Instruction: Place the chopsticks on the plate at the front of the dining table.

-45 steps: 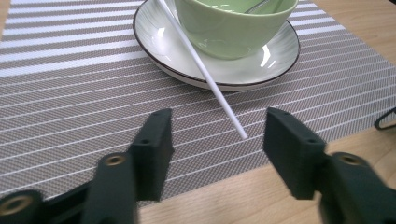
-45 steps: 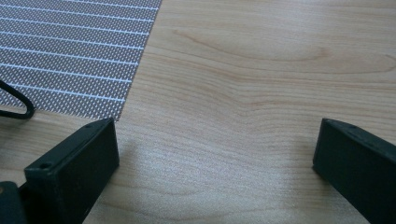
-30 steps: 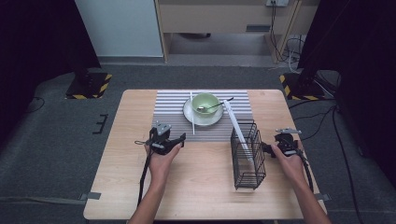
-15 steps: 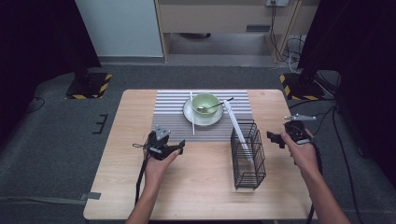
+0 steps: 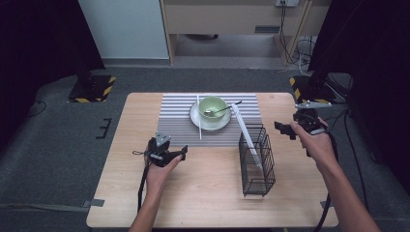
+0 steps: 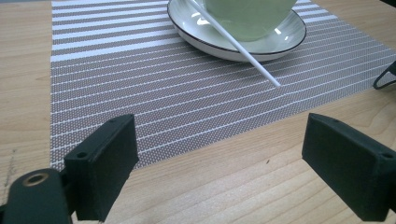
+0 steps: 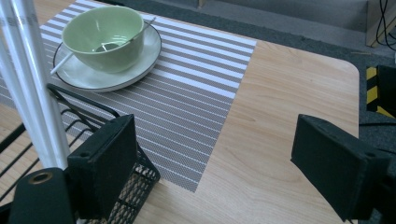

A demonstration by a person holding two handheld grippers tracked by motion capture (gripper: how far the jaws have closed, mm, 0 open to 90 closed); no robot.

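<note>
A green bowl (image 5: 212, 106) with a metal spoon (image 5: 227, 109) in it stands on a white plate (image 5: 203, 122) on the striped placemat (image 5: 174, 121). A white chopstick (image 5: 198, 118) lies across the plate's left side. My left gripper (image 5: 180, 153) is open, low over the wood just in front of the mat (image 6: 140, 84), facing the plate (image 6: 233, 44) and the chopstick (image 6: 243, 46). My right gripper (image 5: 284, 130) is open, raised near the table's right edge. Its view looks over the mat (image 7: 196, 102) toward the bowl (image 7: 102, 32). Both grippers hold nothing.
A black wire basket (image 5: 256, 159) stands right of centre with long white sticks (image 5: 244, 128) leaning out of it toward the mat. In the right gripper view the basket (image 7: 70, 121) and sticks (image 7: 32, 79) are close at the left. Bare wood lies along the front.
My right gripper has moved away from the basket's side, going farther back and toward the table's right edge. The left gripper has shifted slightly toward the front.
</note>
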